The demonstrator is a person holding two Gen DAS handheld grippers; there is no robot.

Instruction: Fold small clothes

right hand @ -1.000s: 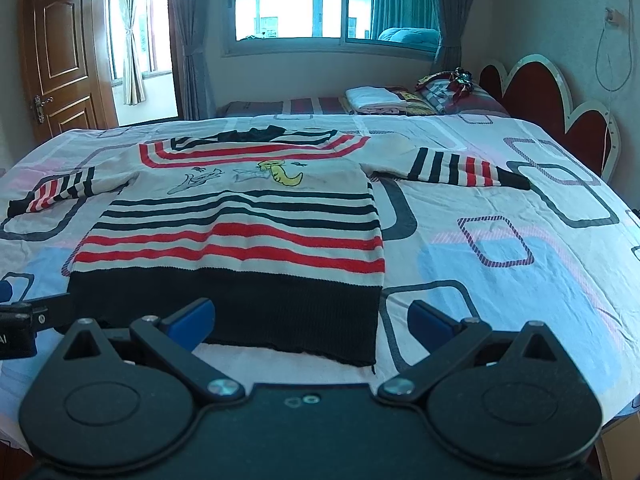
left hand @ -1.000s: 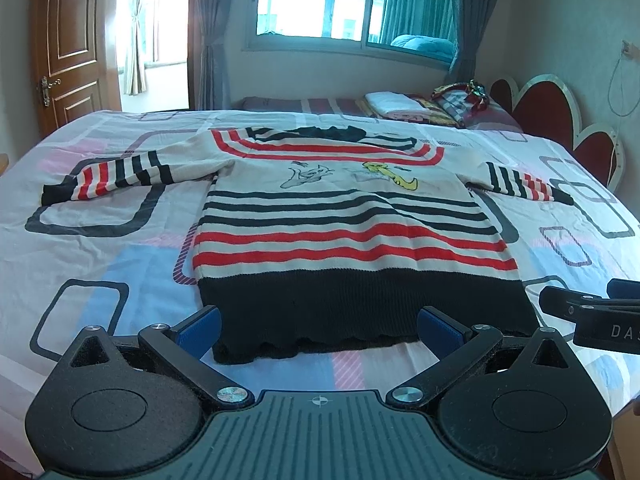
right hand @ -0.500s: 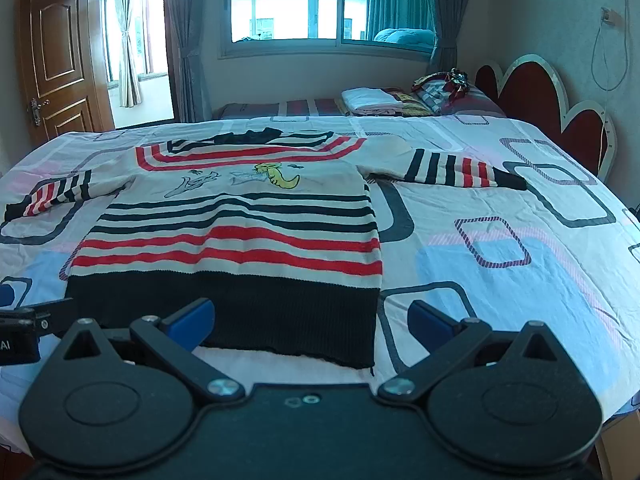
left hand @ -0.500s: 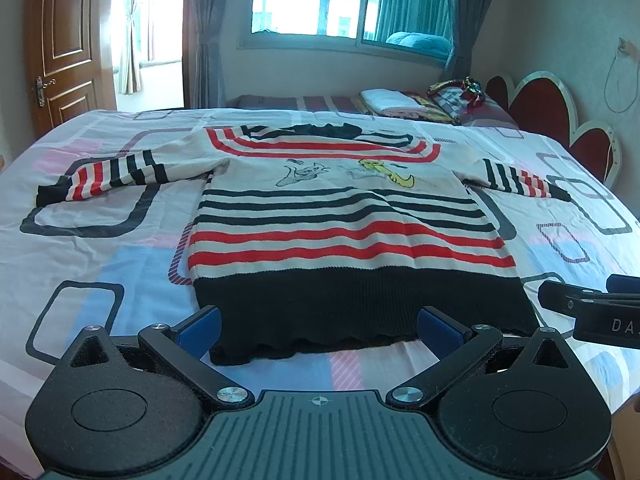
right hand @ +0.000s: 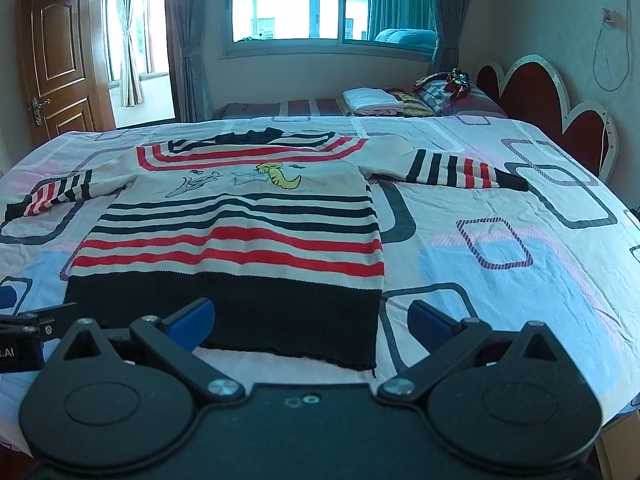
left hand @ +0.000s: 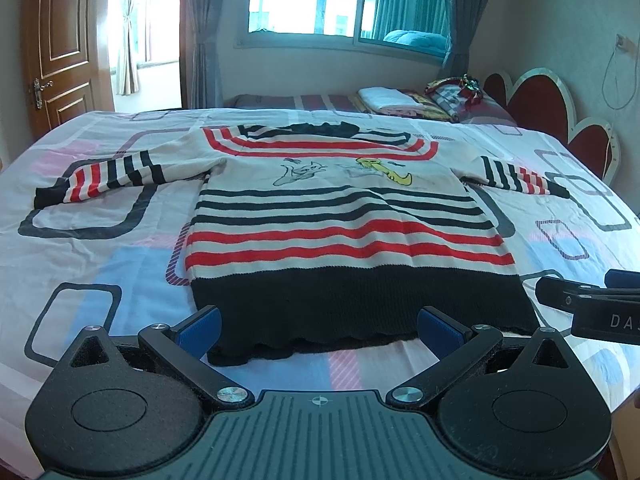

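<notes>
Spread flat on a pastel bedsheet with rounded-rectangle prints [left hand: 100,264], a small cream knit sweater with red and black stripes and a black hem [left hand: 340,236] lies sleeves outstretched, while the left gripper [left hand: 318,326] and right gripper [right hand: 312,316] hover at its hem, jaws spread wide, holding nothing.

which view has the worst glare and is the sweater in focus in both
Left wrist view: window and doorway blow out to white, sweater sharp, bed edges bowed by the fisheye. Right wrist view: similar window glare, sweater equally sharp, corners vignetted black.
</notes>
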